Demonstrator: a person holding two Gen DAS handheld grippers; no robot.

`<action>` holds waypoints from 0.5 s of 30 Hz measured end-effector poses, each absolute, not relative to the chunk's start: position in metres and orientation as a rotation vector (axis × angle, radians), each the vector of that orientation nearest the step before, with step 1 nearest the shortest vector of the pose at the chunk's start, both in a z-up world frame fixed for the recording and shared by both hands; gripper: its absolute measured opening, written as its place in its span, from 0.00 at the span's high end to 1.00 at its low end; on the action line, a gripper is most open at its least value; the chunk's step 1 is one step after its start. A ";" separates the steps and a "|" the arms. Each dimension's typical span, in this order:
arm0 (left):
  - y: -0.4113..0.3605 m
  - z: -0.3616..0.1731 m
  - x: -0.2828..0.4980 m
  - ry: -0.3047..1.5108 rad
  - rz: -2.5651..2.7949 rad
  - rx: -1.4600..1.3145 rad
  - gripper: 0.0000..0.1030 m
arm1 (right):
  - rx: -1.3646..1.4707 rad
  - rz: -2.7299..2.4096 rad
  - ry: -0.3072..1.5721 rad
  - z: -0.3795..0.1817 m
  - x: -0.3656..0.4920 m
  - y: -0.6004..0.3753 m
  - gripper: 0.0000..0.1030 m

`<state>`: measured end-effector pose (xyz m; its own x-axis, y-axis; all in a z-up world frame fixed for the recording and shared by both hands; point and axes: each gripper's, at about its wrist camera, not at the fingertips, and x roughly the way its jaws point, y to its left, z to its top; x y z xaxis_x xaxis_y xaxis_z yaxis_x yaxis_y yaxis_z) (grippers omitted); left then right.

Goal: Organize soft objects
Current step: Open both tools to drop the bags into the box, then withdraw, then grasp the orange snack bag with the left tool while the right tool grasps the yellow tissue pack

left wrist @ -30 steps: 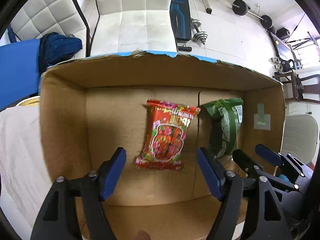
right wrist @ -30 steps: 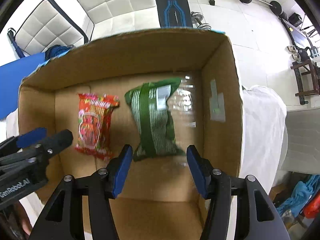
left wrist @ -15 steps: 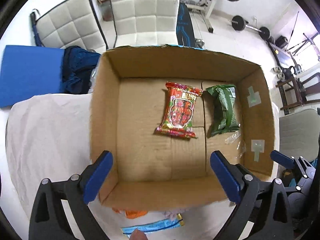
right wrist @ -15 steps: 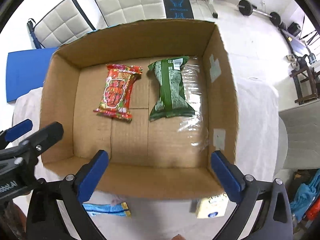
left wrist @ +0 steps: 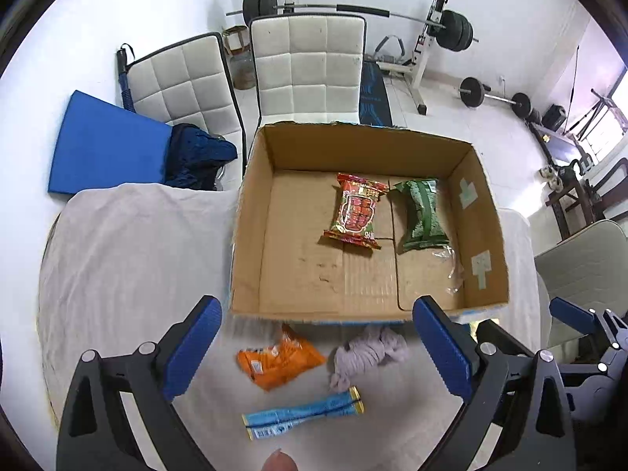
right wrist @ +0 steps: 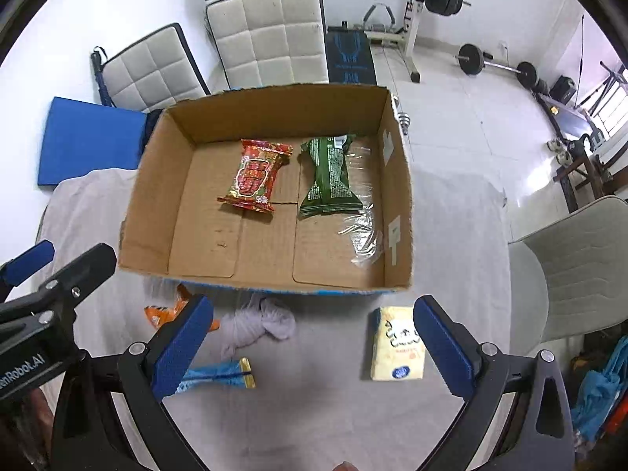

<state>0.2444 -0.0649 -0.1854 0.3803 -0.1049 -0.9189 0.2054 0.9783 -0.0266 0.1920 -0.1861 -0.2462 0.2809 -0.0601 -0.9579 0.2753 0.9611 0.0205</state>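
While above the cloth-covered table, left gripper and right gripper both spread wide, nothing between the pads, jaws just opened. Inside the cardboard box, toward its far wall: red snack packet and green snack packet, side by side. On the table along the box's near wall: orange packet, lilac cloth bundle, blue stick packet, and pale yellow tissue pack near the box's right corner.

I see left gripper and right gripper both angled steeply down, jaws spread wide, nothing between the pads.
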 end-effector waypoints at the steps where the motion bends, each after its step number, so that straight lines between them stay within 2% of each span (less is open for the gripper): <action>1: -0.064 -0.183 0.239 1.158 -0.198 0.096 0.03 | 0.187 -0.224 1.263 -0.241 0.186 -0.184 0.00; 10: -0.054 -0.150 0.201 1.099 -0.186 0.089 0.03 | 0.196 -0.180 1.217 -0.207 0.155 -0.170 0.00; 15: -0.045 -0.141 0.195 1.099 -0.177 0.096 0.03 | 0.276 -0.165 1.237 -0.207 0.143 -0.185 0.00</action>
